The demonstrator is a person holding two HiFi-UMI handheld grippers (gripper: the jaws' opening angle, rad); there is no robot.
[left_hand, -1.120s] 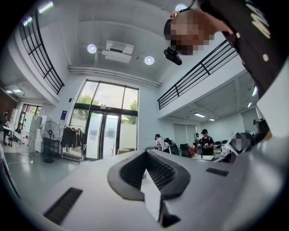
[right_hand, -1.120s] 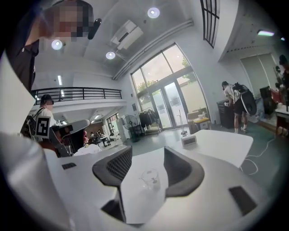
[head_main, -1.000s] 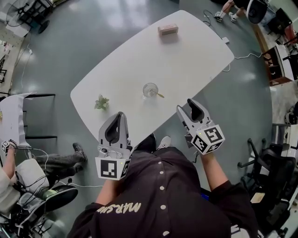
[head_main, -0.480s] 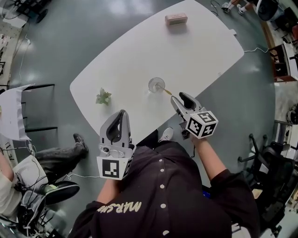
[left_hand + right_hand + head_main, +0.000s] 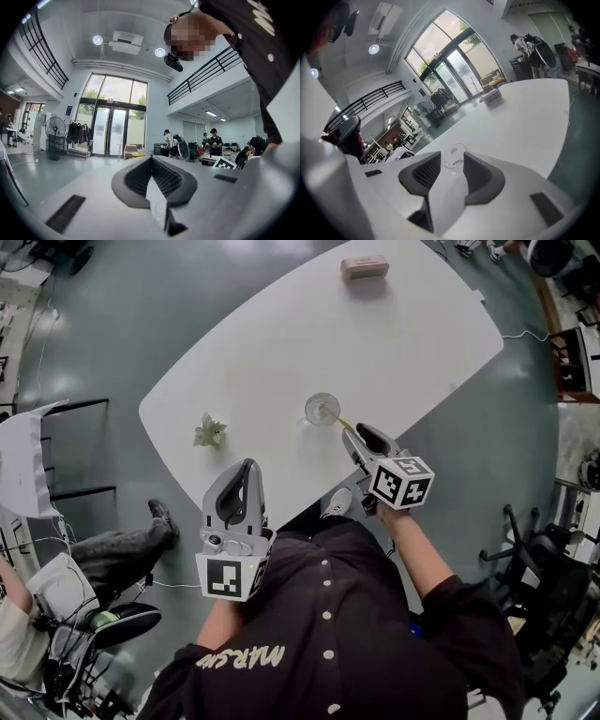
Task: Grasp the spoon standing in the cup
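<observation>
- Tongs first, both at the near edge of the large white rounded table. The right tongs have dropped and tilted down toward the tabletop over the last second. Their jaws have just been narrowing but stand apart, with nothing between the pads yet.
- Left tongs hang back, level, jaws tip to tip and empty.
- Just ahead of the right tongs' tips stands the clear glass cup, framed in their gap.
- Its slim gold-coloured spoon leans out toward those tips. Whether they touch I cannot tell. The grasp looks imminent: a short push forward, then close.
</observation>
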